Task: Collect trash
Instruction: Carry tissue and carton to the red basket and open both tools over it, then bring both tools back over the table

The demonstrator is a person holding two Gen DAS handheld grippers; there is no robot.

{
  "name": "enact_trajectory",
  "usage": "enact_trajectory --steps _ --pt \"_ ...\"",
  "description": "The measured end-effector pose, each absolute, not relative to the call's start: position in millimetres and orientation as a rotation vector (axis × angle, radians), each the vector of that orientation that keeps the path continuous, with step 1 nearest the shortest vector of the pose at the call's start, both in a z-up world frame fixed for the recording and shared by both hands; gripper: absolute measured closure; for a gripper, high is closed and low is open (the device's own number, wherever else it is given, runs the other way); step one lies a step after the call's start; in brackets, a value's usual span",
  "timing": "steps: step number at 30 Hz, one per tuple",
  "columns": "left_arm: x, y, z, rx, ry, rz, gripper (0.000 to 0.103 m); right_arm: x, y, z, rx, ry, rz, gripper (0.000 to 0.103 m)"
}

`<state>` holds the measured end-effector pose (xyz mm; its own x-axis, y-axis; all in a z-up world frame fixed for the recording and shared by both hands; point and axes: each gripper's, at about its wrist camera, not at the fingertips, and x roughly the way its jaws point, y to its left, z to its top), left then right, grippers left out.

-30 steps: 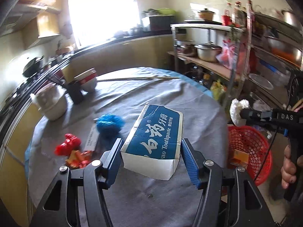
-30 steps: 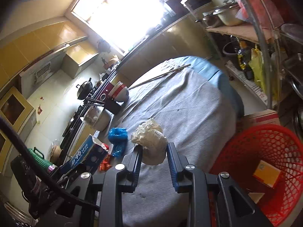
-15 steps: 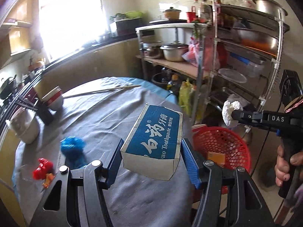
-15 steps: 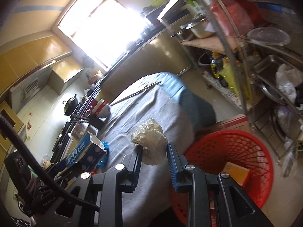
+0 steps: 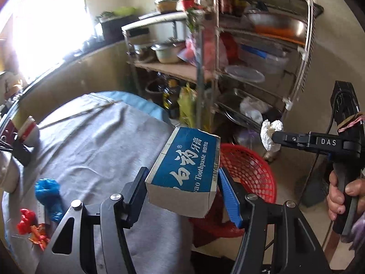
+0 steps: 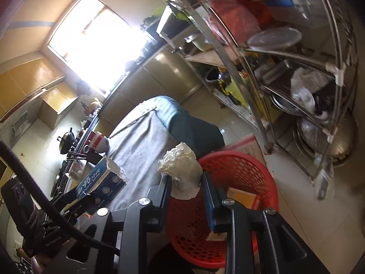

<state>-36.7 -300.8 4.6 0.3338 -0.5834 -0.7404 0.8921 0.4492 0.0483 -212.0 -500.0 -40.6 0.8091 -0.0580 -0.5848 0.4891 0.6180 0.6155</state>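
grey cloth covers the round table [image 5: 95, 137] in a cluttered kitchen with a steel rack [image 5: 262, 52]. the left gripper [image 5: 182, 182], tilted downward, clamps a blue toothpaste box [image 5: 189, 159] at the table's edge. the right gripper [image 6: 186, 182] pinches a crumpled white wad [image 6: 182, 169] (jaws nearly closed) above the red basket [image 6: 239, 166], which holds an orange carton [image 6: 243, 197].

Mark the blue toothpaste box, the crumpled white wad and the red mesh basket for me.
Blue cardboard toothpaste box [image 5: 189, 162]: left wrist view, on its printed top face.
Crumpled white wad [image 6: 182, 171]: right wrist view, on its creased middle.
Red plastic mesh basket [image 6: 248, 171]: right wrist view, on its inner far wall.
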Motion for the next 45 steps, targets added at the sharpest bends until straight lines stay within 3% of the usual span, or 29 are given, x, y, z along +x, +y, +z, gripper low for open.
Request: enact_trajectory --steps 15,17,19,45 --pt "-57.3 -321.3 -24.2 0.587 0.824 -1.082 0.038 -218.1 -512.9 -70.7 0.973 0.608 -0.322 0.070" --pt "-55.9 -321.0 -25.9 0.587 0.832 -1.078 0.038 -218.0 -514.6 -74.9 1.005 0.611 -0.309 0.062" --pt "-52.8 -318.6 -25.6 0.581 0.833 -1.065 0.038 -219.0 -515.0 -75.8 1.011 0.604 -0.315 0.042" --pt "19.8 -190.4 -34.9 0.301 0.943 -0.786 0.038 -164.7 -465.0 -44.7 0.899 0.652 -0.214 0.042"
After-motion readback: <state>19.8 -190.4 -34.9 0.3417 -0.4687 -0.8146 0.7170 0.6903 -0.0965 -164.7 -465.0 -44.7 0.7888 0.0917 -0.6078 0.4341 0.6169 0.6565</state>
